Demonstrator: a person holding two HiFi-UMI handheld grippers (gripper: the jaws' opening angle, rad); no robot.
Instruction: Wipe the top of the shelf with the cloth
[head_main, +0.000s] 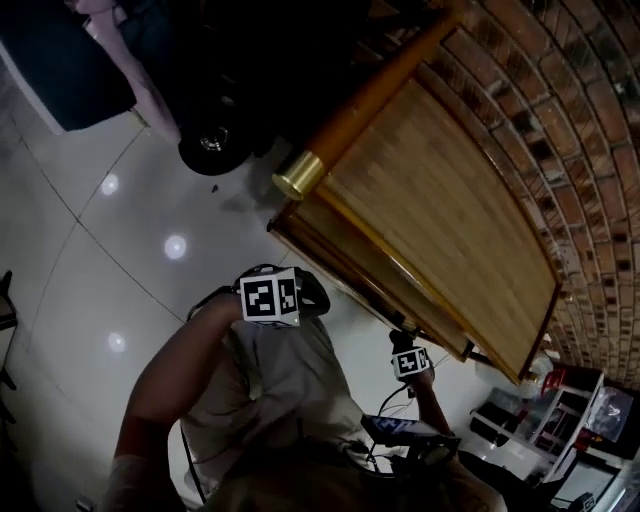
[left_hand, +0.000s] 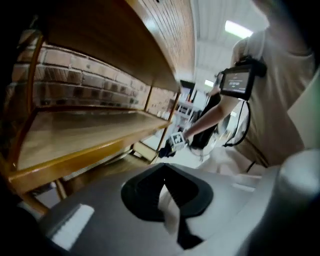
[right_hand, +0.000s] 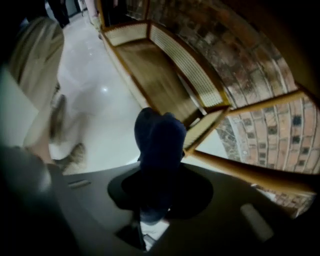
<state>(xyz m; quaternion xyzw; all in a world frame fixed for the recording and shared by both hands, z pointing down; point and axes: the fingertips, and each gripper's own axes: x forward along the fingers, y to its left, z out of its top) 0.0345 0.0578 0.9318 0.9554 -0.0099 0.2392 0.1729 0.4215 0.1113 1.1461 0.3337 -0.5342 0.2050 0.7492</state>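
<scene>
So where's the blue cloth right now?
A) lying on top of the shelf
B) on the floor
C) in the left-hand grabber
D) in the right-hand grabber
D: the right gripper has its jaws clamped on the dark blue cloth, while the left gripper is shut on nothing and the shelf top shows no cloth.

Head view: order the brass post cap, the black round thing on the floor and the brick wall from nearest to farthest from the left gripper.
From the left gripper:
1. Brass post cap, just beyond it, at the shelf's near corner.
2. Black round thing, up and left, on the floor.
3. Brick wall, far right, behind the shelf.
</scene>
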